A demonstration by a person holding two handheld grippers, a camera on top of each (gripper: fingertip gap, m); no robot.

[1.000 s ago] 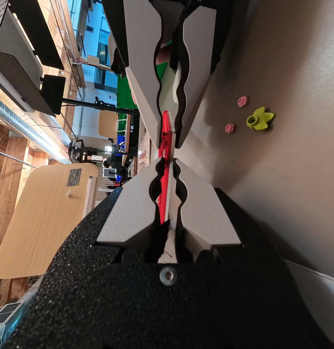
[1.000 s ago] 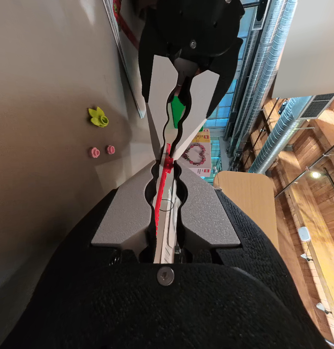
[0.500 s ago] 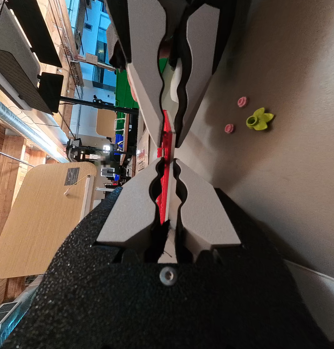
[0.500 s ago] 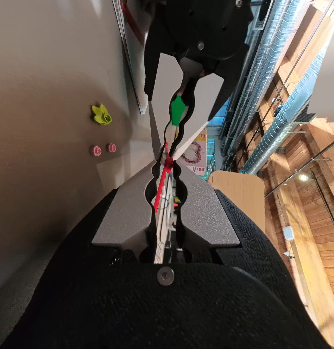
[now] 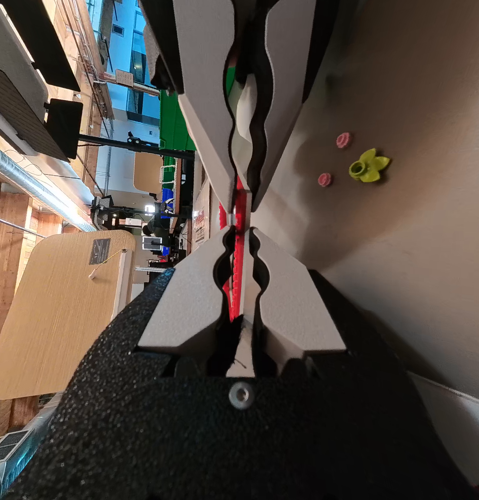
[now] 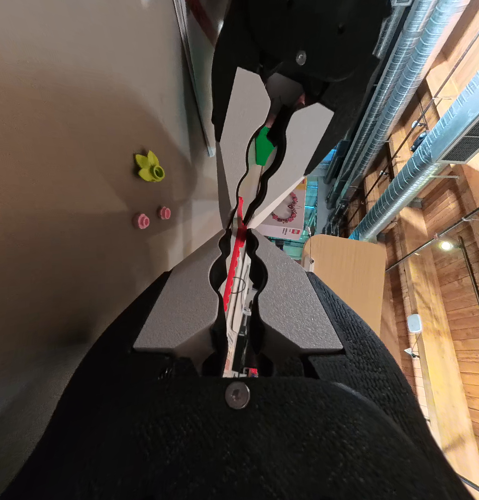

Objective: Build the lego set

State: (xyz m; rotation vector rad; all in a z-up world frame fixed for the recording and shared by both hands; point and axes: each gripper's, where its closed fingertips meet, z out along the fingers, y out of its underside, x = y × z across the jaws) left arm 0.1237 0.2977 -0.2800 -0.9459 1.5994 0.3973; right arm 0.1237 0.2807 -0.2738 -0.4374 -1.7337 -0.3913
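I am partway through the build, and by the look of the table (image 5: 422, 257) a fair bit remains. Both of my grippers meet tip to tip in the air beside it, each clenched on a thin red plate. My left gripper (image 5: 239, 232) pinches the red plate (image 5: 238, 270) edge-on between its jaws, and my right gripper (image 6: 237, 232) does the same from the other side, so its tips nearly touch the left one's. In the left view the red piece runs on past my tips into the other gripper's jaws. I judge that I am pressing two red pieces together or holding one piece at both ends; seen edge-on, I cannot tell which, nor whether any joint is seated.

Still loose on the table, well apart from my grippers, lie a lime-green flower piece (image 5: 368, 169) and two small pink round studs (image 5: 325, 179), one of them (image 5: 344, 140) farther off. They are untouched, so I take them as steps still to do.

The plate is bright red, very thin, with a row of studs along one face, held upright on its edge.
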